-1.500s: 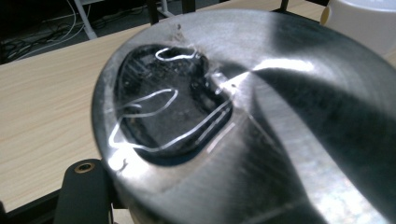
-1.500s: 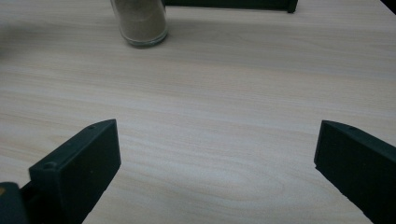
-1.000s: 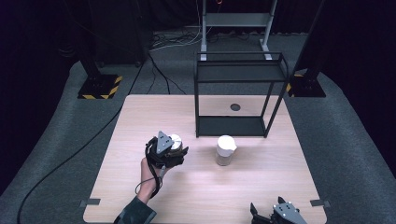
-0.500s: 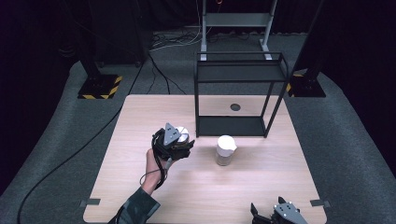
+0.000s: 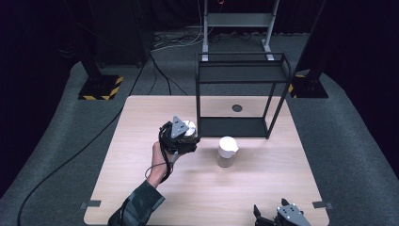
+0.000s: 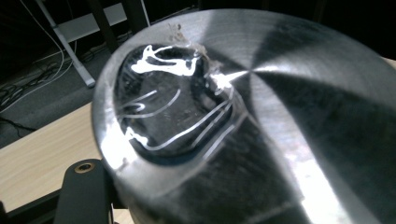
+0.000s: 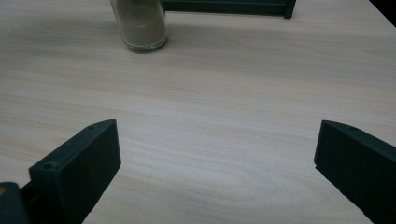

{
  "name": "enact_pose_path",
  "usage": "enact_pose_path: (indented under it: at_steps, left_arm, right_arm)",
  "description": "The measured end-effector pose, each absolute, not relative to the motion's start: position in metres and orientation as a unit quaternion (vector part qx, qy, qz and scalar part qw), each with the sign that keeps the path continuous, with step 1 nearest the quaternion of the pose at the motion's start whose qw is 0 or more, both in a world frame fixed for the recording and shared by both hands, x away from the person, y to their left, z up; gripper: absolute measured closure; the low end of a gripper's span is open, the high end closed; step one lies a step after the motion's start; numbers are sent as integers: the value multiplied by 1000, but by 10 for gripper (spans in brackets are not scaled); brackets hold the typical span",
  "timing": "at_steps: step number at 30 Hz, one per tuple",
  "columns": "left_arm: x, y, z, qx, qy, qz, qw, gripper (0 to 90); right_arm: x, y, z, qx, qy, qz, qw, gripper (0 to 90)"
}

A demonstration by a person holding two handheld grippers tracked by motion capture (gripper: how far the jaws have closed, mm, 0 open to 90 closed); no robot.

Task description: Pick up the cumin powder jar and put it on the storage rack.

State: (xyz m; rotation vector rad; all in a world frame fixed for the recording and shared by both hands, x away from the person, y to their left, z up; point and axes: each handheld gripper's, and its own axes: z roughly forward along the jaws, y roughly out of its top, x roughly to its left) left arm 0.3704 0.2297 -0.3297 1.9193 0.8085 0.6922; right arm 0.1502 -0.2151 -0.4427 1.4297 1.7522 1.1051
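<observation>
Left tongs [image 5: 186, 134]: clamping a shiny metal can [image 5: 189, 127], its lid with a pull-tab recess facing the left gripper view [image 6: 243, 116]; the person's hand [image 5: 162, 157] is carrying it above the bench [image 5: 141, 188].
Can's place: hanging in the air just left of the black wire rack [image 5: 242, 94], close to the lower shelf's front left corner and not touching it.
Right tongs [image 7: 215, 163]: gaping wide with nothing between them, resting low at the bench's near edge [image 5: 282, 217], well in front of the rack.
Jar: a white-lidded jar of pale powder [image 5: 227, 151] is standing on the bench just in front of the rack, untouched.
Progress: pick-up looks done; the can is lifted and nearing the rack.
Left to do: judging by its heading, setting the can onto a rack shelf and letting go; the jar probably follows.
</observation>
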Motion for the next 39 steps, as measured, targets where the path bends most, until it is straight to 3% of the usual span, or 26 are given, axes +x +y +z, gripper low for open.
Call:
enact_pose_path:
  at_steps: [39]
  left_arm:
    - [410,207,-281,787,292,279,466,308]
  right_arm:
    - [149,-219,-442,545,659,417,308,0]
